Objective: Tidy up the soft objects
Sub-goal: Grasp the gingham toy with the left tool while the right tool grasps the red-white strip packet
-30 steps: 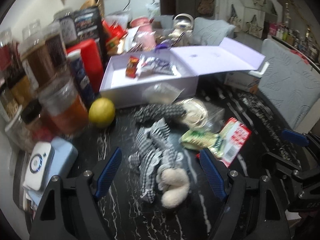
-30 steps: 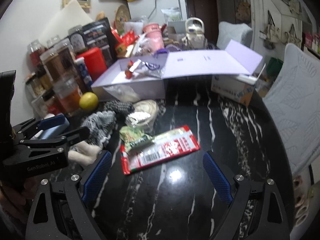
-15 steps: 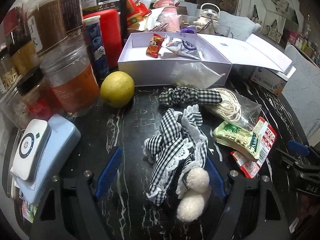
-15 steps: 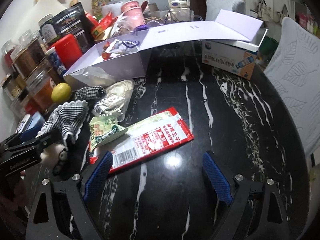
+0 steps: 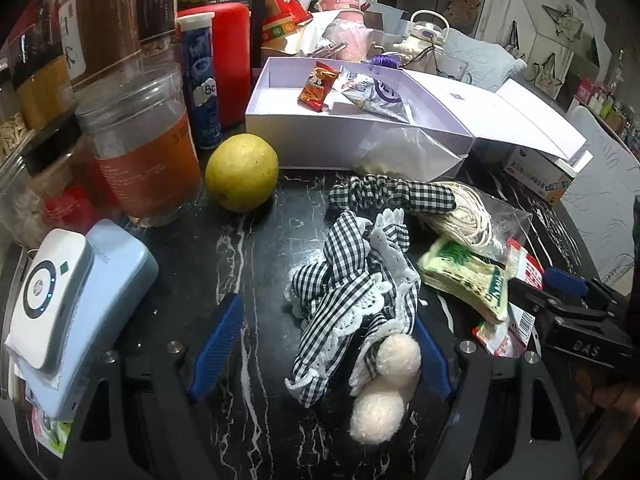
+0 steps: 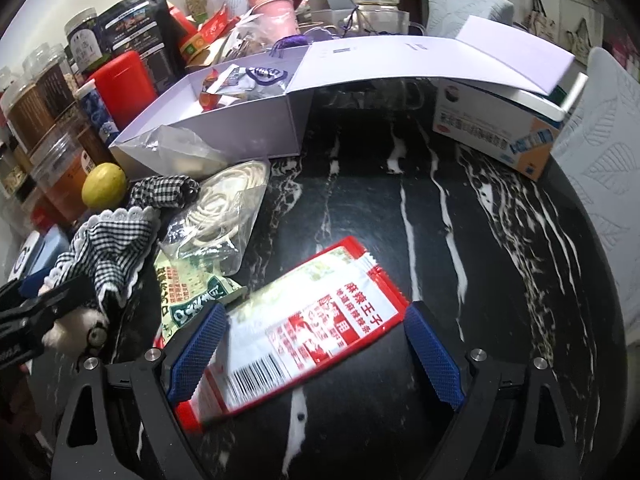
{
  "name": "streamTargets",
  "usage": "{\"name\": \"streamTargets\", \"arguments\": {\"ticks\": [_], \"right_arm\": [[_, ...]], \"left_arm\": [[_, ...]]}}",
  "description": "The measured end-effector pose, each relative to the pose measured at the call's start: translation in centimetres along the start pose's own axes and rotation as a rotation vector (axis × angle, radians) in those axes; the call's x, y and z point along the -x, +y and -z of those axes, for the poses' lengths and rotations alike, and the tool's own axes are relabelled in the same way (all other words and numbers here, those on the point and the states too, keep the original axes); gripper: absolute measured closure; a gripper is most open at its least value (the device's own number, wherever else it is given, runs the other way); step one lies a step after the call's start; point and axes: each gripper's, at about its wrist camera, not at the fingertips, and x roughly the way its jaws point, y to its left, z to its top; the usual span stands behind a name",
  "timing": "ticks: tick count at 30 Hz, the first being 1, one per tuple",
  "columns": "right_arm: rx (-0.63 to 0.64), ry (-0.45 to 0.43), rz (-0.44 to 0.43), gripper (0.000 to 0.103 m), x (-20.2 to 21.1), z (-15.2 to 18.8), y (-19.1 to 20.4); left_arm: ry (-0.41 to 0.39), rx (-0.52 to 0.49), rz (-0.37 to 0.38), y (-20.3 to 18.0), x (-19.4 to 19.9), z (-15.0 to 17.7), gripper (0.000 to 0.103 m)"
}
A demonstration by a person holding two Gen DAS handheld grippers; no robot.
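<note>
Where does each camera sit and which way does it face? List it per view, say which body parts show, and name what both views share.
Left wrist: sits on the left tool, tilted down at the table; open blue pads flank the checked cloth with pom-poms; the right tool shows at right.
Right wrist: sits on the right tool, tilted down; open pads flank the red snack packet; the left tool shows at left.
Shared: the cloth, the packet, the yellow fruit and the lilac box.
</note>
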Motion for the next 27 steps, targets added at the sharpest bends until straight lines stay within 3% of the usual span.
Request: {"name": "streamTargets", "arguments": {"ticks": [8,13,17,20,27], "right_arm": [[0.069,0.019,-0.008,0.01,-0.9,-0.6,2.4],[0.172,0.008,0.035,0.01,-0.8,0.6,4.2],[0.195,-0.021,0.029,0.024,0.0,1.6,4.1],[0.198,-0.034,0.028,0.039,0.7,2.1,3.8],[0.181,-0.03,-0.004,0.052,2.0,3.2,2.3]], "left_arm": [[0.035,0.001,0.033,-0.3,-1.2,0.1,0.023],[0.037,-0.008,0.043,-0.6,-1.6,0.2,0.023],[0.003,-0.035,0.046,-1.2,-1.5,0.5,0.024],[-0.017,-0.057,0.049,-1.6,-1.4,0.8,0.048],[-0.028,-0.092,0.055,-2.3,-0.4,1.6,0.054]]}}
